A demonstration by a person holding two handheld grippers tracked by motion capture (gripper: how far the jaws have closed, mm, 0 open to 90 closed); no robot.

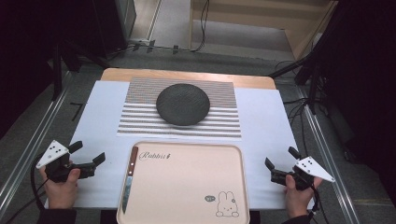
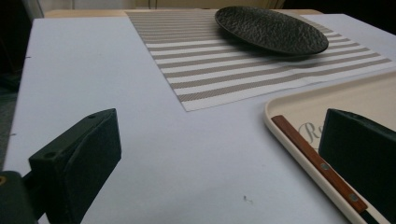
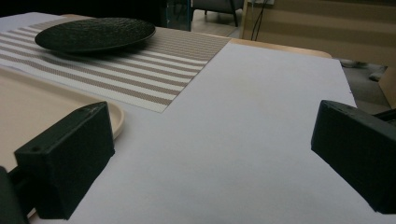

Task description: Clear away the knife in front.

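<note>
Both grippers' jaws stand apart, empty; the knife (image 2: pixel 322 167) on the tray (image 2: pixel 275 126) is partly hidden behind the left gripper's (image 1: pixel 88 156) jaw.

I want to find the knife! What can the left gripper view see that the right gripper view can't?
The left gripper view shows the wooden-handled knife lying along the left edge of the beige plastic tray, plus some cursive lettering on the tray. The right gripper view instead shows a wooden wall and a dark room behind the table. Both share the round black textured plate on the brown-and-white striped placemat, the white table cover, a part of the tray, and a pair of open black jaws.
</note>
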